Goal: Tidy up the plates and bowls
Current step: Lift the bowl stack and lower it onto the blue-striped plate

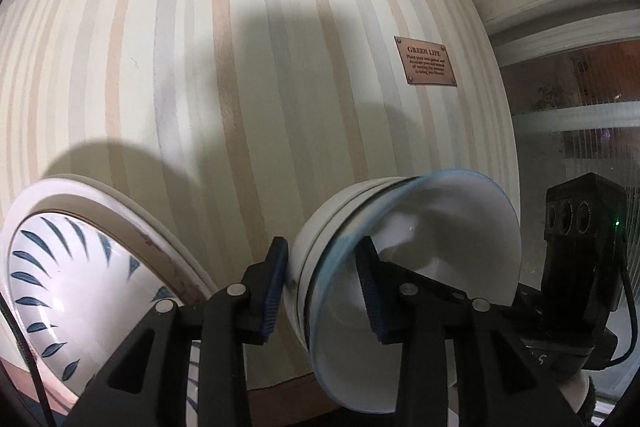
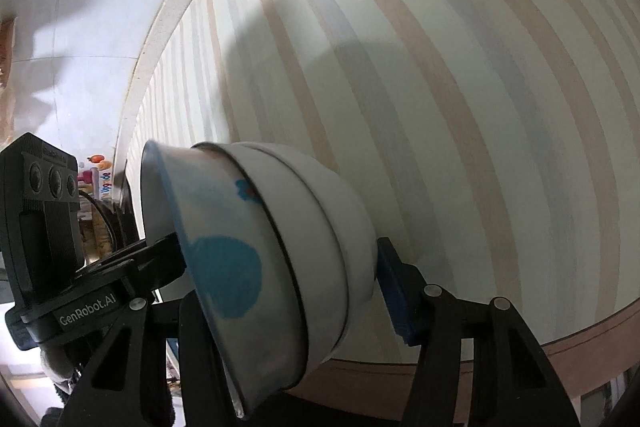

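A stack of three nested white bowls point(image 1: 400, 227) is tilted over the striped tablecloth point(image 1: 240, 87). The inner bowl has a blue rim and blue blotches on its side point(image 2: 228, 275). My left gripper point(image 1: 323, 287) is shut on the stack's rim, one pad outside and one inside the inner bowl. My right gripper point(image 2: 296, 279) straddles the stack's wall from the other side. Its right pad point(image 2: 394, 291) lies against the outer bowl, and its other pad is hidden inside the bowls. A large plate with blue leaf marks point(image 1: 60, 287) lies at the lower left.
A small brown plaque point(image 1: 426, 61) is fixed to the cloth beyond the bowls. The table's brown edge point(image 2: 580, 351) runs close below the stack. A window with white bars point(image 1: 580, 115) stands to the right. The left gripper's camera housing point(image 2: 44, 207) sits beside the bowls.
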`<state>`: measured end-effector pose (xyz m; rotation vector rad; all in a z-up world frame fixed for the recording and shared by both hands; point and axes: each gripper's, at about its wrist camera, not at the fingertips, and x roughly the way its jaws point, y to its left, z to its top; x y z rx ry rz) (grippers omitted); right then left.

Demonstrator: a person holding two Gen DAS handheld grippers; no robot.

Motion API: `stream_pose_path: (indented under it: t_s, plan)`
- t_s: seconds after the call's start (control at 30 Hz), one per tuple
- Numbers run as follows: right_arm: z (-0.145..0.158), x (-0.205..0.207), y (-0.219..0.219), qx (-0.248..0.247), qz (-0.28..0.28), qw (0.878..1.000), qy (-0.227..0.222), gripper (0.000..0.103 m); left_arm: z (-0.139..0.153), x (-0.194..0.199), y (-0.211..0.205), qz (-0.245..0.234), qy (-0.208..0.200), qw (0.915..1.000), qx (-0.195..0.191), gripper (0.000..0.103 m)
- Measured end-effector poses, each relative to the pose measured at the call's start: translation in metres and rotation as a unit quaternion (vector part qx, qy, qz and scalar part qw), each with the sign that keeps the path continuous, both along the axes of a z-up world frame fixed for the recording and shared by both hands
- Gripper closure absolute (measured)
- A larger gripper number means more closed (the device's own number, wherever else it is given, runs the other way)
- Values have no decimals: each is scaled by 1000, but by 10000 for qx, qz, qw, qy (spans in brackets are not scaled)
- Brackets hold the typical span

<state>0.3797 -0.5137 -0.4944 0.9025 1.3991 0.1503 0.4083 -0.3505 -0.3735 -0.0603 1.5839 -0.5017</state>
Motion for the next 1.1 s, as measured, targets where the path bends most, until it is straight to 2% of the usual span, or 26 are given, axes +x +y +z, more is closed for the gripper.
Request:
stream_pose_path:
  t_s: [0.43, 0.73, 0.9, 1.1]
  plan:
    - [50, 27, 23, -124, 358, 9985, -394, 45, 53, 4, 39, 336, -506, 9981, -124, 72]
    - [90, 39, 77, 49, 775, 9948, -653, 45, 87, 5, 102, 701, -788, 9944, -68, 71]
    - [93, 43, 113, 183, 1029, 9920, -703, 46, 89, 0, 141, 951, -839, 9919, 46, 71]
    - [80, 54, 156, 252, 1466, 9868, -638, 46, 78, -7, 182, 1360, -749, 9878, 122, 71]
